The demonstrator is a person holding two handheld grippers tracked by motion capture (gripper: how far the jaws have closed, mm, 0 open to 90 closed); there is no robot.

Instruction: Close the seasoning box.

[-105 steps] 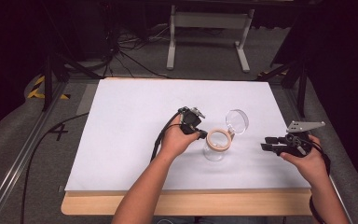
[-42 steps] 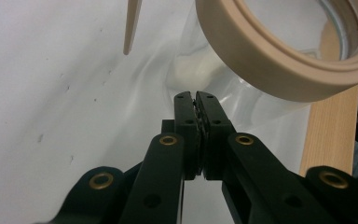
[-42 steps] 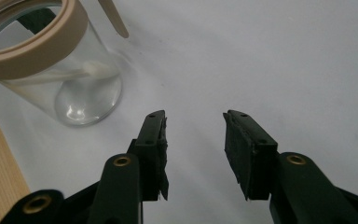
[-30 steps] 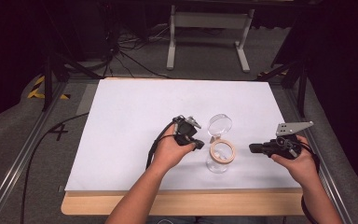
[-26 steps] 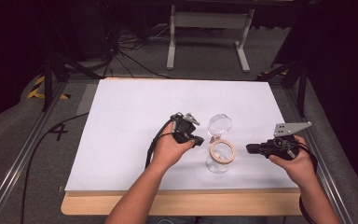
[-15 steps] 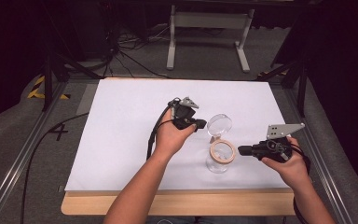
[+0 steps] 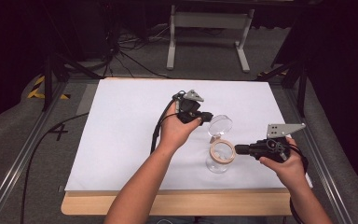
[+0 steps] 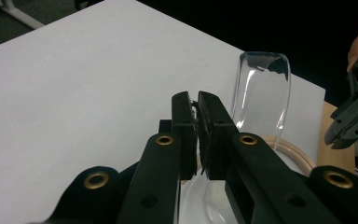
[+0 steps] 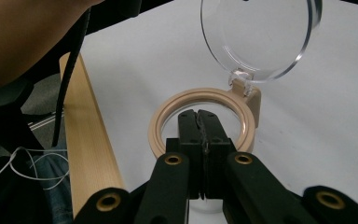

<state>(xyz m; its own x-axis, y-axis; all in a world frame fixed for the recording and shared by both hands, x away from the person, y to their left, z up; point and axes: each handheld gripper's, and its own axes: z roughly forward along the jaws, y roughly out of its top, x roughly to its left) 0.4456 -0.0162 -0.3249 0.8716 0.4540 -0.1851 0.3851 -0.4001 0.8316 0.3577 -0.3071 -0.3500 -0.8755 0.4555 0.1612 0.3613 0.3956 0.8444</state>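
While the lid (image 7: 220, 125) stands swung up on its hinge, the jar (image 7: 221, 156) sits on the white desk (image 7: 121, 121), toward the near right corner and a little in from the front edge.

Item one: jar, clear glass, upright, with a tan ring (image 9: 200, 119) round its mouth. In the right gripper view the ring carries a small tan hinge block (image 9: 246, 95) on its far side.

Item two: lid, clear round disc, joined to the ring at that hinge, tilted up and back toward the far edge of the desk. In the left gripper view it (image 8: 261, 88) rises as a tall clear panel just beyond the jaws.

Item three: left gripper (image 7: 207, 116), held in the left hand (image 7: 179, 132), above the desk and just left of the raised lid. Its jaws have just been opening a little, yet stand narrow, a thin slit between them; whether anything lies in that slit cannot be told.

Item four: right gripper (image 7: 237, 150), held in the right hand (image 7: 284, 161), pointing level at the jar from the right side of the desk, its tip at the ring's rim. Jaws pressed flat together, nothing between them. In its own view the tips overlap the near side of the ring; contact cannot be told.

Item five: wooden board (image 7: 177, 203) under the white surface, showing along the front edge.
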